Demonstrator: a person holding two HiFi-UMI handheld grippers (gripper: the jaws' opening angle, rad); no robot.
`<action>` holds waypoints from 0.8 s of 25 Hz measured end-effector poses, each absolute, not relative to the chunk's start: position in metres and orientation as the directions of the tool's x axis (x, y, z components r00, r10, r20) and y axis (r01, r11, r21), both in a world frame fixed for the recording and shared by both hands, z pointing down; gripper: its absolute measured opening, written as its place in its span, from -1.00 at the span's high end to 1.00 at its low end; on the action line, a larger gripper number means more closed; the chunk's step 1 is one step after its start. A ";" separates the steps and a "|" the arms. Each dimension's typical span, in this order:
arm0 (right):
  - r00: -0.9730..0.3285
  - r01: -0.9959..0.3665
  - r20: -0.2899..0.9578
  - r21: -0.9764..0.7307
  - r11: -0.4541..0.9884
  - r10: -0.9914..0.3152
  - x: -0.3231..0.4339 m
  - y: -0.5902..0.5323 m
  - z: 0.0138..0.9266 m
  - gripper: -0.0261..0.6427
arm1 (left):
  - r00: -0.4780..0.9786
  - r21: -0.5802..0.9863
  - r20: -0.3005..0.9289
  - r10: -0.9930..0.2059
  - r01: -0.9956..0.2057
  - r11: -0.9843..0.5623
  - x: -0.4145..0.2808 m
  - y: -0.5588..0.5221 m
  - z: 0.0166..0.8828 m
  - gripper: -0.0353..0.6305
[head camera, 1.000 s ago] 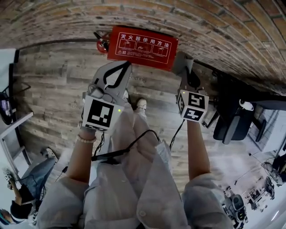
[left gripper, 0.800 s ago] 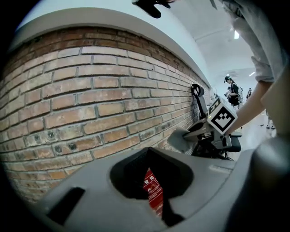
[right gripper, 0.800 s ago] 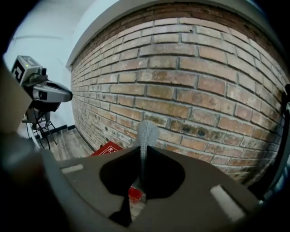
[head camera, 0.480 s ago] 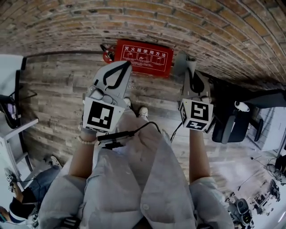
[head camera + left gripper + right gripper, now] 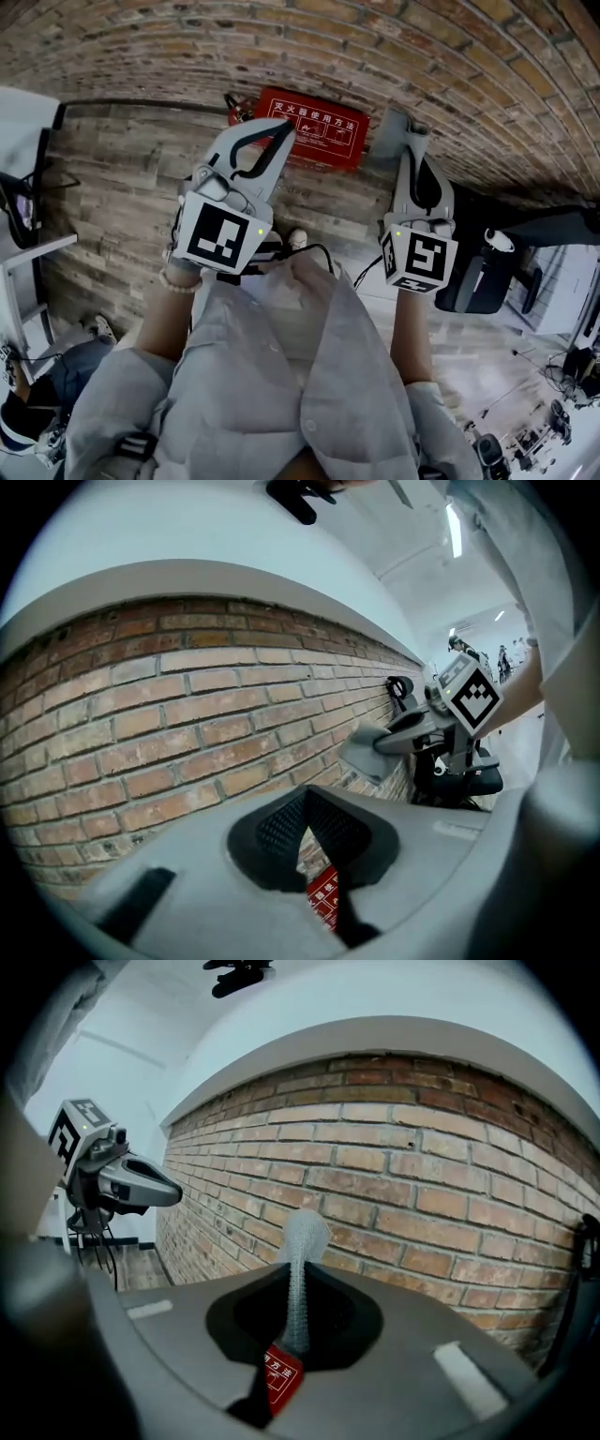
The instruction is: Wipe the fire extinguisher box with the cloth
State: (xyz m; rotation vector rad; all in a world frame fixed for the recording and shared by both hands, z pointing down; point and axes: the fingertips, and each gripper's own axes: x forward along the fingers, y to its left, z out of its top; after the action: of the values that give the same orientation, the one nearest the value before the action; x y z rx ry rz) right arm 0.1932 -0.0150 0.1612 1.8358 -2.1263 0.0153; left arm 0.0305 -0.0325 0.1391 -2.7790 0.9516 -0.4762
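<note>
Left gripper (image 5: 278, 130): jaws closed on nothing, tip over the box's left part in the picture.
Fire extinguisher box (image 5: 328, 128): red, upper centre, at the foot of the brick wall (image 5: 422, 56); long axis runs left to right.
Cloth (image 5: 391, 131): grey, just right of the box's right end.
Right gripper (image 5: 411, 142): clamped on the cloth; the box lies to its left, so the wipe likely goes leftward.

Two grippers (image 5: 278, 129) (image 5: 411, 141), one box (image 5: 323, 131), one cloth (image 5: 387, 131)
</note>
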 end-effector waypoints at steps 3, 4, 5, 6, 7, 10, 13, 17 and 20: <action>-0.127 -0.959 0.240 0.219 0.181 -0.962 0.184 -0.013 0.150 0.85 | 0.746 -0.270 0.223 -0.628 -0.571 -0.775 0.027 -0.031 0.130 0.90; -0.129 -0.959 0.237 0.219 0.182 -0.963 0.182 -0.013 0.147 0.85 | 0.743 -0.268 0.215 -0.633 -0.579 -0.770 0.026 -0.031 0.127 0.90; -0.129 -0.959 0.235 0.216 0.181 -0.963 0.180 -0.013 0.145 0.85 | 0.741 -0.265 0.210 -0.638 -0.585 -0.766 0.024 -0.031 0.124 0.90; -0.131 -0.960 0.234 0.212 0.182 -0.963 0.178 -0.012 0.144 0.85 | 0.739 -0.261 0.206 -0.641 -0.590 -0.764 0.023 -0.032 0.123 0.90; -0.134 -0.961 0.236 0.206 0.184 -0.963 0.176 -0.012 0.144 0.85 | 0.738 -0.257 0.203 -0.644 -0.594 -0.762 0.022 -0.032 0.122 0.90; -0.147 -0.961 0.242 0.195 0.197 -0.959 0.171 -0.012 0.147 0.85 | 0.737 -0.253 0.197 -0.647 -0.600 -0.759 0.021 -0.033 0.120 0.90; -0.158 -0.960 0.243 0.189 0.207 -0.957 0.165 -0.013 0.148 0.85 | 0.736 -0.247 0.194 -0.648 -0.603 -0.759 0.020 -0.035 0.120 0.90; -0.167 -0.961 0.238 0.180 0.212 -0.957 0.160 -0.017 0.147 0.85 | 0.733 -0.244 0.196 -0.651 -0.607 -0.757 0.019 -0.037 0.120 0.90; -0.170 -0.961 0.238 0.173 0.214 -0.956 0.158 -0.017 0.147 0.85 | 0.734 -0.247 0.198 -0.649 -0.604 -0.758 0.019 -0.037 0.121 0.90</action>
State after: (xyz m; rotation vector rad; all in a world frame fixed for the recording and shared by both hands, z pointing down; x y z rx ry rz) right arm 0.1579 -0.0168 0.1470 1.8023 -2.1994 0.0246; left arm 0.0190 -0.0367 0.1207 -2.7689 1.0080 -0.4095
